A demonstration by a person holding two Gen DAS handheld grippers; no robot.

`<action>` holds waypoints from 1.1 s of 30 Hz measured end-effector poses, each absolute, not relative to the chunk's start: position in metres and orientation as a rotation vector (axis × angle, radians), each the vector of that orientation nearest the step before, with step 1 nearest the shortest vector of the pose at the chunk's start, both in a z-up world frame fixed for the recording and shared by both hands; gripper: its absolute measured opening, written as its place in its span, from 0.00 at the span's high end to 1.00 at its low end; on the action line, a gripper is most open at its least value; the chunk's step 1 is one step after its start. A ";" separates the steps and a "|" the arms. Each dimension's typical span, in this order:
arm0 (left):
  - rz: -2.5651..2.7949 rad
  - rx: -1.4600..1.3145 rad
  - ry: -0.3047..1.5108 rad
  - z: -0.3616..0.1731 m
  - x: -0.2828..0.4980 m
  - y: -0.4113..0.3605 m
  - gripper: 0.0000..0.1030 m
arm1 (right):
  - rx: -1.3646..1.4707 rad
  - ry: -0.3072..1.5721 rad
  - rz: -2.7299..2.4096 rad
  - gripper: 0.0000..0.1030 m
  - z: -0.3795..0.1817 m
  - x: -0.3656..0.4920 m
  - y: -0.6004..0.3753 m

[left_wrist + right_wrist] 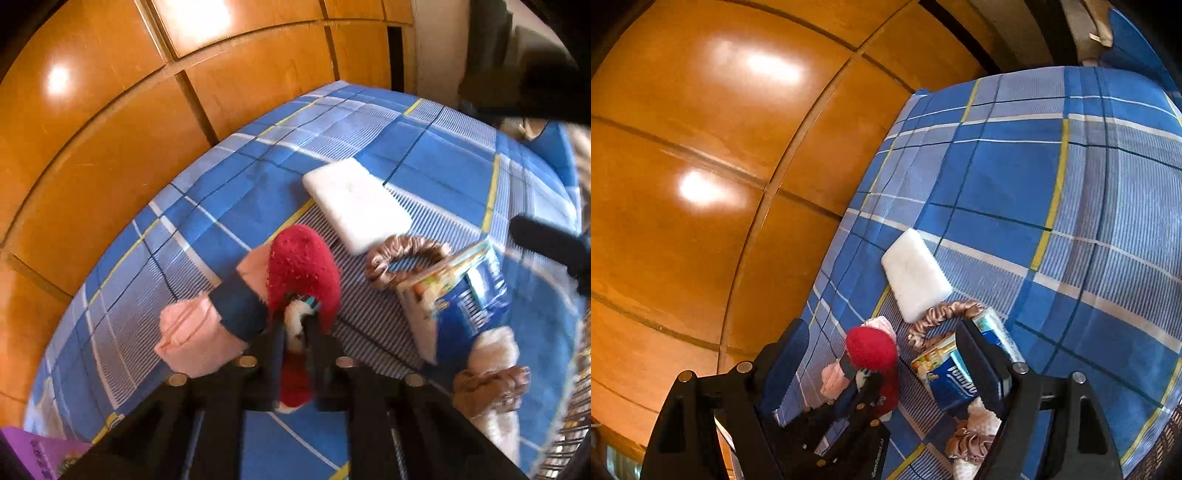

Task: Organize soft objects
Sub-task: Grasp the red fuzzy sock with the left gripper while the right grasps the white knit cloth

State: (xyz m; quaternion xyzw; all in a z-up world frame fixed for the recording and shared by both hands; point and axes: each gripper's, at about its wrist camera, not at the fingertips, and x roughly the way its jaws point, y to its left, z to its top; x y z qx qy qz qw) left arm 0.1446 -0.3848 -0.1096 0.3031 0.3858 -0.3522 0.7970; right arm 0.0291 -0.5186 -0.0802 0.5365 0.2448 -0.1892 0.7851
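My left gripper (295, 325) is shut on a fuzzy red slipper (301, 273) with a white lining, held just above the blue plaid bedspread (436, 155). A folded pink cloth (192, 339) lies under and left of the slipper. A white sponge block (356, 206) lies beyond it, with a brown satin scrunchie (402, 258) and a blue tissue pack (461, 299) to the right. My right gripper (882, 365) is open and empty, high above the bed. Below it I see the red slipper (871, 349), the tissue pack (955, 380) and the sponge (914, 278).
A glossy wooden headboard (103, 155) borders the bed on the left. A second brown scrunchie (491, 387) lies on a white fluffy item (495, 347) near the tissue pack. A purple box (40, 450) shows at the lower left corner.
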 end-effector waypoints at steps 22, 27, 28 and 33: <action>-0.673 0.211 1.005 -0.132 0.135 -0.213 0.91 | 1.143 0.662 -0.368 0.52 -0.091 0.036 -0.511; -0.674 0.280 0.929 -0.134 0.126 -0.216 0.90 | 0.958 0.961 -0.323 0.51 -0.086 0.048 -0.489; -0.672 0.274 0.923 -0.134 0.125 -0.215 0.90 | 0.897 0.996 -0.343 0.50 -0.081 0.050 -0.485; -0.688 0.236 0.924 -0.135 0.128 -0.209 0.90 | 0.682 1.184 -0.375 0.37 -0.074 0.060 -0.469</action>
